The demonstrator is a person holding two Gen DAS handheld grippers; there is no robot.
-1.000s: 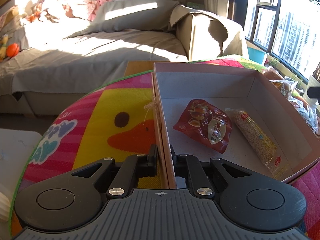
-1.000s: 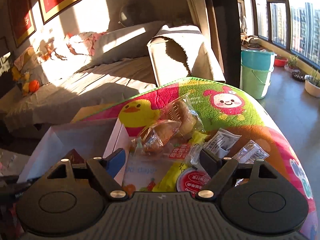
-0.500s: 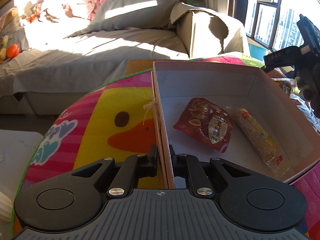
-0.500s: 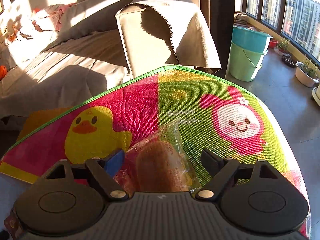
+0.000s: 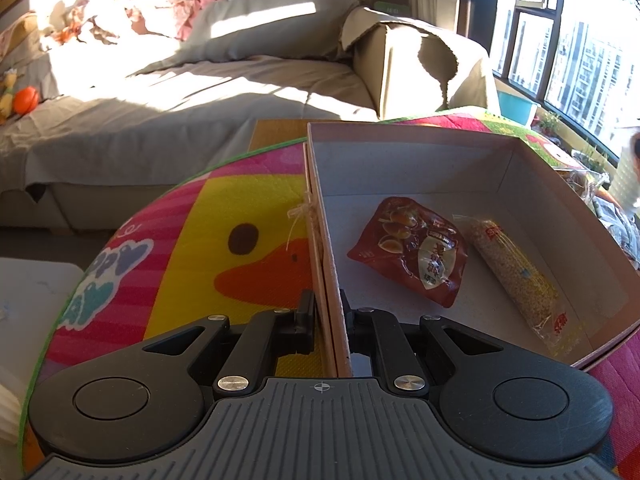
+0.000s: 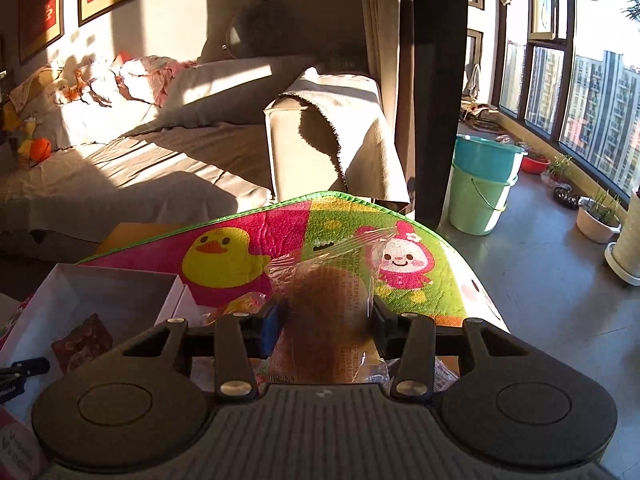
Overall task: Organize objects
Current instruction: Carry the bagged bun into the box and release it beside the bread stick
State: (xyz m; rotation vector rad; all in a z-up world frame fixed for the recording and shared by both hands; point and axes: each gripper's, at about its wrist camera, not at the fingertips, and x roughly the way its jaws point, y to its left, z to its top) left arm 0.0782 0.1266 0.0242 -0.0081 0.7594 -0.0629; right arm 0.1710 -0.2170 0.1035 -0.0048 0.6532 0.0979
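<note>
An open pink cardboard box (image 5: 532, 184) lies on a colourful cartoon mat (image 5: 208, 240). Inside it are a red snack packet (image 5: 412, 256) and a long clear packet of yellow grain (image 5: 516, 276). My left gripper (image 5: 326, 320) is shut on the box's left wall. My right gripper (image 6: 324, 320) is shut on a clear-wrapped brown bread packet (image 6: 324, 304) and holds it above the mat (image 6: 340, 224). The box (image 6: 108, 292) shows at lower left of the right wrist view with the red packet (image 6: 82, 344) in it.
More snack packets (image 6: 240, 306) lie beside the box under my right gripper. A grey covered sofa (image 5: 200, 92) stands behind the mat. Stacked green and blue buckets (image 6: 480, 188) and plant pots (image 6: 596, 220) stand on the floor at right by the windows.
My right gripper has closed on the bread packet and lifted it off the pile of snacks. My left gripper has kept its hold on the box wall.
</note>
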